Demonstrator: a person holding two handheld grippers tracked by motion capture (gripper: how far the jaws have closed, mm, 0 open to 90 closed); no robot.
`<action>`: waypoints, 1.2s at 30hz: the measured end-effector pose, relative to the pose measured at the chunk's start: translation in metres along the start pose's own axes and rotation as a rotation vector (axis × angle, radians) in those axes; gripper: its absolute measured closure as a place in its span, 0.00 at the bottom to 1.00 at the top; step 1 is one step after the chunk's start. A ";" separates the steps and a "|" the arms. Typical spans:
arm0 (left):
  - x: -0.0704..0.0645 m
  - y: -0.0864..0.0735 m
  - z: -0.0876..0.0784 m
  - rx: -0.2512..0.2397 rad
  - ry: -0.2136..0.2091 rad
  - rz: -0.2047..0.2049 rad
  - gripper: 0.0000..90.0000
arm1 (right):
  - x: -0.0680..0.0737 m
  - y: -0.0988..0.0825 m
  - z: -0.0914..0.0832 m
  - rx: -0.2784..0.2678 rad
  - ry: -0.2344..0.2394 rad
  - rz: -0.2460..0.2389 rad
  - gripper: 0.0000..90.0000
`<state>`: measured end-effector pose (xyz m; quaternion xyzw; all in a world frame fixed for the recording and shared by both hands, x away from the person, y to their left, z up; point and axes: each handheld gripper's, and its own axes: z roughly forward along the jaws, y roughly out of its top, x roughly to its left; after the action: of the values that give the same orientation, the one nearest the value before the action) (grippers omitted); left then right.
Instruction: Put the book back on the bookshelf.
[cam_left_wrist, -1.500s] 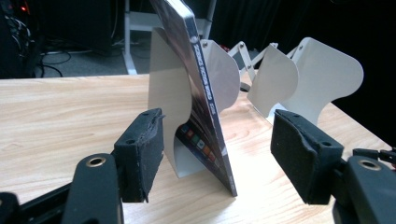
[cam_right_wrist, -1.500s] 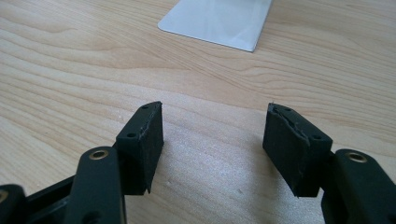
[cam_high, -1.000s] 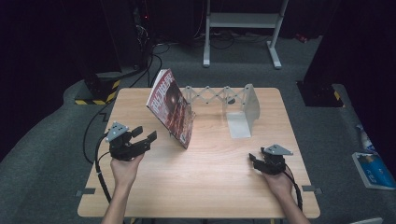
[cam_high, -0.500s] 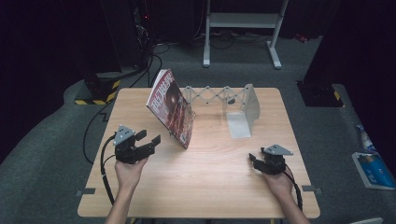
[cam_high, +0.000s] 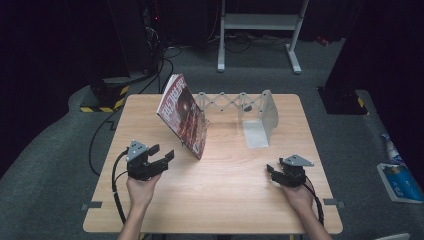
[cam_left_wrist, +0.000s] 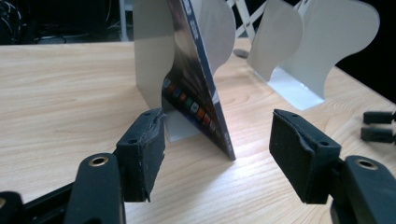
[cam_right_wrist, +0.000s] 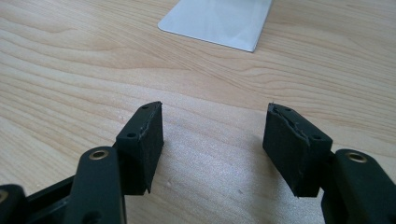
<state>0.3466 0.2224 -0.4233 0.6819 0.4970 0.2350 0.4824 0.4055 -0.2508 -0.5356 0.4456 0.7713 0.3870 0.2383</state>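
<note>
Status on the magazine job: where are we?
Done: the red-covered magazine stands tilted on the wooden table, leaning against the left plate of the expandable metal bookend rack. In hand: the left gripper is open, lined up with the magazine's lower corner but not touching. Left: the grasp itself and whatever move follows. The right gripper sits open and empty over the table.

one magazine (cam_high: 182, 115), one expanding rack (cam_high: 240, 107), two tools.
</note>
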 end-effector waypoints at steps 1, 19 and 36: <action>0.000 0.000 0.000 0.001 0.000 0.003 0.40 | 0.000 0.000 0.000 0.000 0.000 0.000 0.42; -0.003 -0.013 0.021 0.033 -0.063 -0.011 0.38 | 0.000 0.000 0.000 0.000 -0.001 -0.001 0.42; -0.011 -0.025 0.041 0.074 -0.082 -0.002 0.38 | 0.000 0.000 0.000 0.000 -0.001 0.001 0.42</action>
<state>0.3637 0.1962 -0.4615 0.7080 0.4857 0.1878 0.4770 0.4052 -0.2508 -0.5357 0.4462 0.7710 0.3868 0.2384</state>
